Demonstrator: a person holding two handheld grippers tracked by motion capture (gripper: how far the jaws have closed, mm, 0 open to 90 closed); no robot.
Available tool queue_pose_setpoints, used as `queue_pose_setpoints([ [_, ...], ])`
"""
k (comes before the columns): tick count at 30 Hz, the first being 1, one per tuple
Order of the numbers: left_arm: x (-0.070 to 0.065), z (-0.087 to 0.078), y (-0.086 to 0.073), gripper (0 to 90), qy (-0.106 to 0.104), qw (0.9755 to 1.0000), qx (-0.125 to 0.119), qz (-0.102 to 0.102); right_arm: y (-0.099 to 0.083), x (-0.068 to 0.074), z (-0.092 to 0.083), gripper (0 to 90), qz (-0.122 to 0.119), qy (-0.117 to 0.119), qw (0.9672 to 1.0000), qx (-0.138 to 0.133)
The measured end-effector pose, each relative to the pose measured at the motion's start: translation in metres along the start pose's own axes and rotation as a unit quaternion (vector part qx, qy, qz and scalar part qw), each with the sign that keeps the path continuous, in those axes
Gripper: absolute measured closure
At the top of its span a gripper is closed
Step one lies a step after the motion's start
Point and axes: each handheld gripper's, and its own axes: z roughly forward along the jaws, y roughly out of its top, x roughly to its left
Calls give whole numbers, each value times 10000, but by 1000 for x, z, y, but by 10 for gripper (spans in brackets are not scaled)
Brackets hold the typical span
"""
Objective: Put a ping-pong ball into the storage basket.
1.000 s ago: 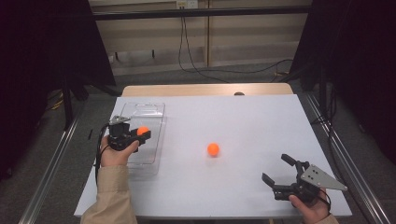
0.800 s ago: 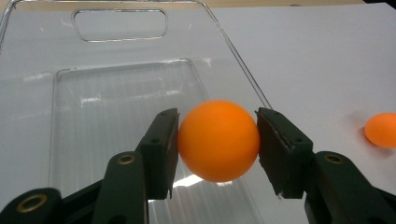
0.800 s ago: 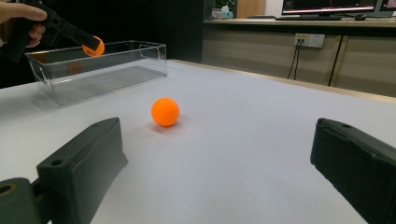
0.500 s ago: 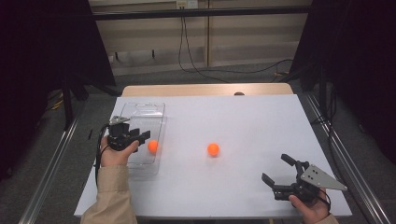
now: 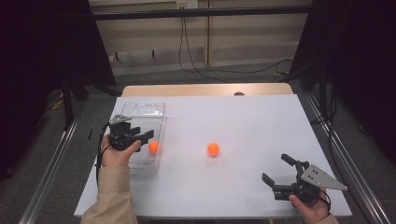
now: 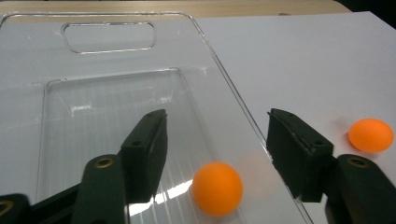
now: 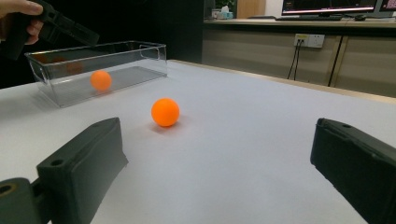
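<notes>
White bench (image 5: 243, 186): left gripper (image 6: 215, 140), jaws just parted, has released one orange ball (image 6: 217, 188) into the clear bin (image 6: 112, 60); second ball (image 5: 213, 149) remains mid-bench; right gripper (image 5: 279, 172) waits agape, empty.

clear bin (image 6: 116, 116) near end cut off by lower edge.

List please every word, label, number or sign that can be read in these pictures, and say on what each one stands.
No text can be read anywhere.
Monitors behind the counter in the right gripper view: bright lines on the screens, too small and blurred to read.
Wall socket: no legible marking.
Clear plastic box, orange balls, white table: no print or label on them.
</notes>
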Motion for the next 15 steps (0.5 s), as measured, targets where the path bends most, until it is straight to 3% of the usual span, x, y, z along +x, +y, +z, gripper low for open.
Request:
queue_pose_setpoints([
  [15,-15,-1,6,202,-134,9998,-82,73,0,0,1,22,-12,8,10000,-1],
])
